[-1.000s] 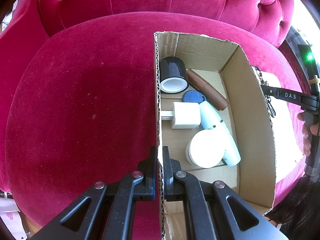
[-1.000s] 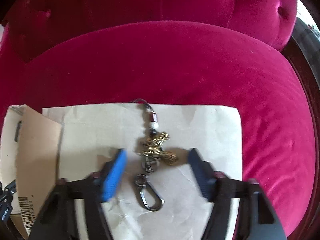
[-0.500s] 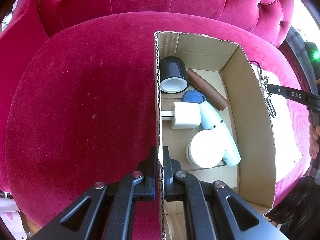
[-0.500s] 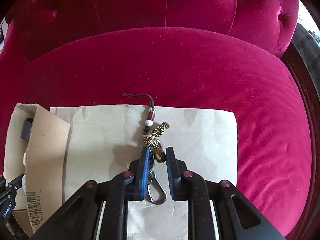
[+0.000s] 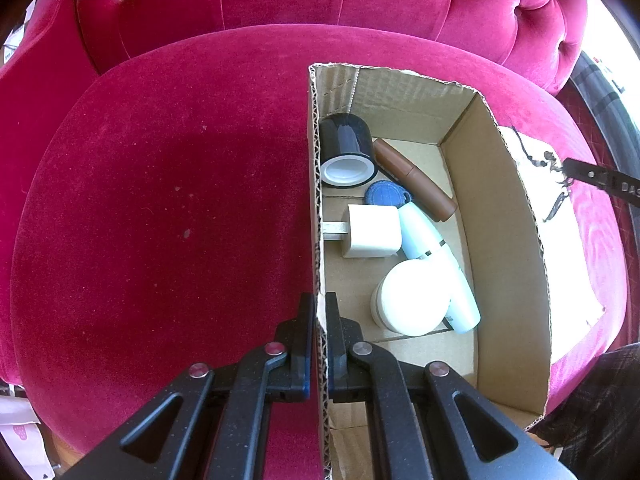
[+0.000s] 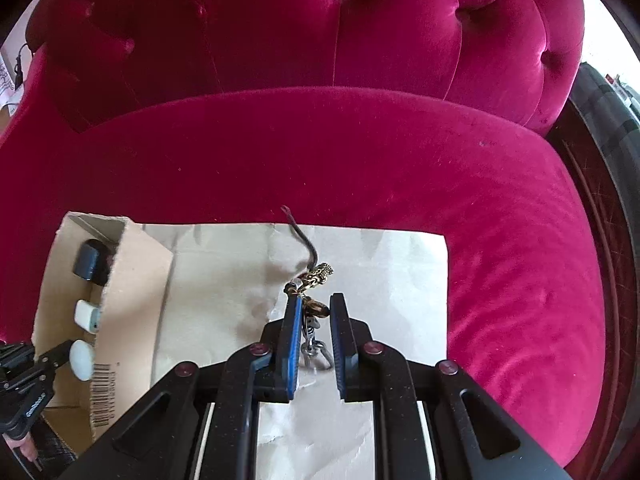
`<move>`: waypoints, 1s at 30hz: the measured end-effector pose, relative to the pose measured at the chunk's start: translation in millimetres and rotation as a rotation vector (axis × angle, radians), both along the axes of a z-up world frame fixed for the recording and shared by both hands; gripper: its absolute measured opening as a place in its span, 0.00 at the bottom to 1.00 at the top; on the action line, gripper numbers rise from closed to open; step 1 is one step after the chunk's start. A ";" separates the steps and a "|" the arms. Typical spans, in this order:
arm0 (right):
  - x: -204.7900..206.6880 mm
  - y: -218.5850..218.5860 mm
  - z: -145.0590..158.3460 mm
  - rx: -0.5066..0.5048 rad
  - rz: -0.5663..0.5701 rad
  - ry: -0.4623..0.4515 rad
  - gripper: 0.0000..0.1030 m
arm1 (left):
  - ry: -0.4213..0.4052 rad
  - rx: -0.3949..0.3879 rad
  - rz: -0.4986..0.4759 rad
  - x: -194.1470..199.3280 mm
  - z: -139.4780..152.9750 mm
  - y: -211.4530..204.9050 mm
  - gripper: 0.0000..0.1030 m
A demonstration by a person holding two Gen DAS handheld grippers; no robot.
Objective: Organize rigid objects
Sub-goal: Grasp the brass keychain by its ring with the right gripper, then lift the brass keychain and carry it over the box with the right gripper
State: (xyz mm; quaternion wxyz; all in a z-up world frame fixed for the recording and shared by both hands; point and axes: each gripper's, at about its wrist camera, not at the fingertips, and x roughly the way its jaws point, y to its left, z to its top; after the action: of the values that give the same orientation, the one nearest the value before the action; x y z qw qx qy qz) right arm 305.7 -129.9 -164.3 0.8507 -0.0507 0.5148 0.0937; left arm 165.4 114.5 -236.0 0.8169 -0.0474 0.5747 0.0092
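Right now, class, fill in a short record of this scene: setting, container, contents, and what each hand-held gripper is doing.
setting: pink velvet armchair seat
container: open cardboard box on the seat, beside a sheet of paper
contents: black tape roll, brown tube, blue disc, white charger block, white bottle, white jar
left hand-held gripper: shut on the box's left wall
right hand-held gripper: shut on a keychain, its cord trailing over the paper
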 end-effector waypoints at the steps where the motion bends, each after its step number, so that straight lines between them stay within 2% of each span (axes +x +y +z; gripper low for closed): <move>1: -2.5 0.5 4.0 0.000 0.000 -0.005 0.13 | 0.000 0.000 0.000 0.0 -0.2 0.0 0.04; 15: -14.0 -2.5 34.5 -0.002 -0.006 -0.050 0.13 | 0.001 -0.001 0.001 -0.1 -0.3 0.4 0.04; 30: -28.2 15.4 75.5 0.017 0.029 -0.092 0.13 | 0.001 -0.002 0.001 1.1 -0.9 0.0 0.04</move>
State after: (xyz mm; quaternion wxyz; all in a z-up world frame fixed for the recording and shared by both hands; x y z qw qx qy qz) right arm 277.5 -114.5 -88.8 0.8723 -0.0553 0.4737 0.1079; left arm 166.5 114.6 -237.0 0.8167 -0.0485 0.5750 0.0092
